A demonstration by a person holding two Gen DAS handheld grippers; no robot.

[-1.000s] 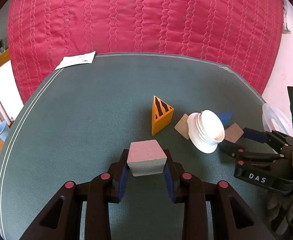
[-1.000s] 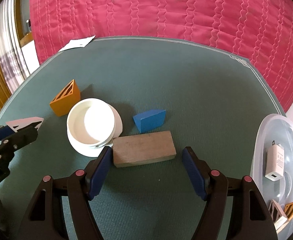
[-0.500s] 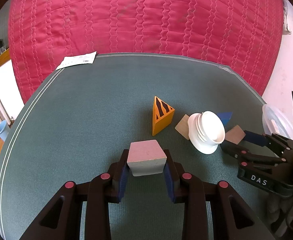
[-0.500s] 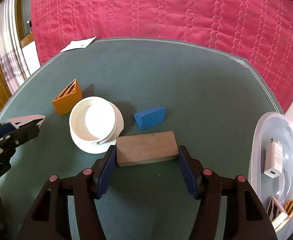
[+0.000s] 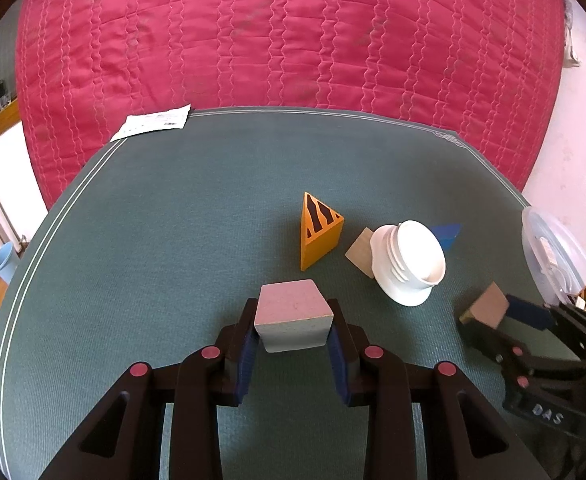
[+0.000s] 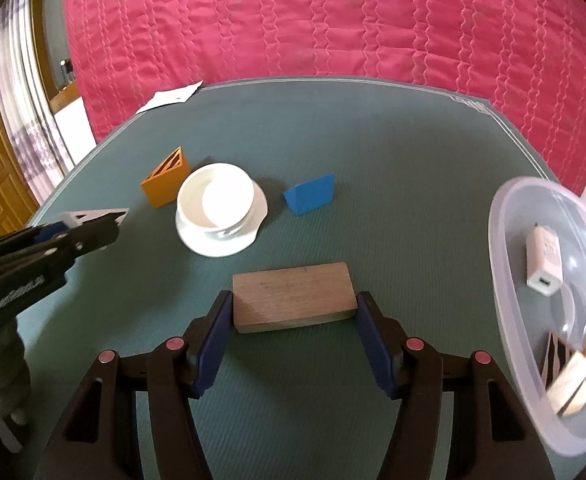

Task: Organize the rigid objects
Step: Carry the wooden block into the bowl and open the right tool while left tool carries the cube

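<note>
The wooden block (image 6: pixel 293 297) lies crosswise between the pads of my right gripper (image 6: pixel 293 334), clamped at both ends, over the green mat (image 6: pixel 393 168); my left gripper (image 5: pixel 293 350) is closed on the pink block (image 5: pixel 291 314), nearest the orange wedge (image 5: pixel 318 232); the white bowl (image 6: pixel 219 208) and blue wedge (image 6: pixel 311 193) lie beyond; the clear tub (image 6: pixel 505 248), at right, contains a charger (image 6: pixel 544 266).
</note>
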